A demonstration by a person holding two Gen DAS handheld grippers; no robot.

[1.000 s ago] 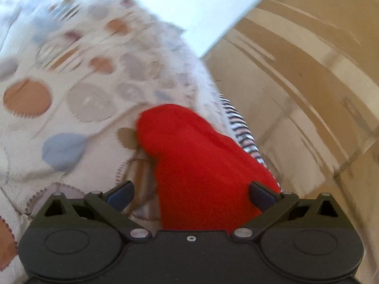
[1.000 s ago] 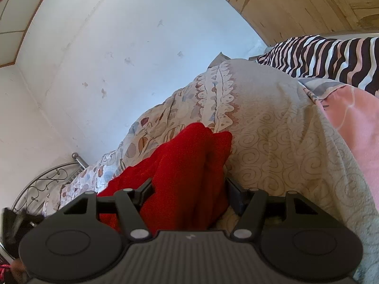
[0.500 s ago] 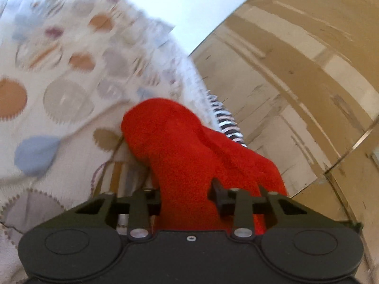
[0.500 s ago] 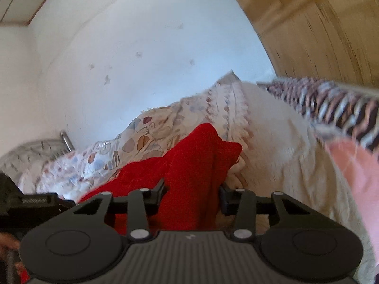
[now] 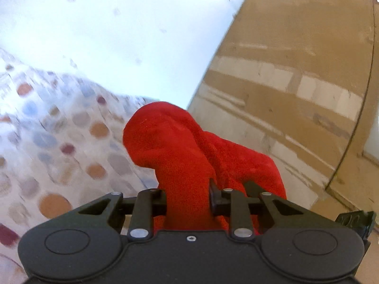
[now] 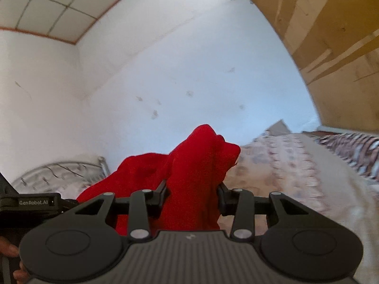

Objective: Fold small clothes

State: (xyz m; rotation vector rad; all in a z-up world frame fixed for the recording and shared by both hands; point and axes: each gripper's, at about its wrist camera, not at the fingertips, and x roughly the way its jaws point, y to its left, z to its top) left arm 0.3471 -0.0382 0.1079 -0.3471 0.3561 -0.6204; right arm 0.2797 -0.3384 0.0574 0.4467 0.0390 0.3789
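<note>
Ahead of my tool at twelve o'clock is open air up to the white wall (image 6: pixel 180 75). The wooden wardrobe (image 5: pixel 296 90) blocks two o'clock; the bed (image 6: pixel 308 172) lies below, at four.

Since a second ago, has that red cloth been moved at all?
Yes. The red cloth has gone up: in the right wrist view it lay against the patterned bedspread before, and now its top stands against the white wall.

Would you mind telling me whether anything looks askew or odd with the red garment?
The red garment is bunched into crumpled lumps between both grippers' jaws rather than spread flat; the wall behind carries several small dark marks.
</note>
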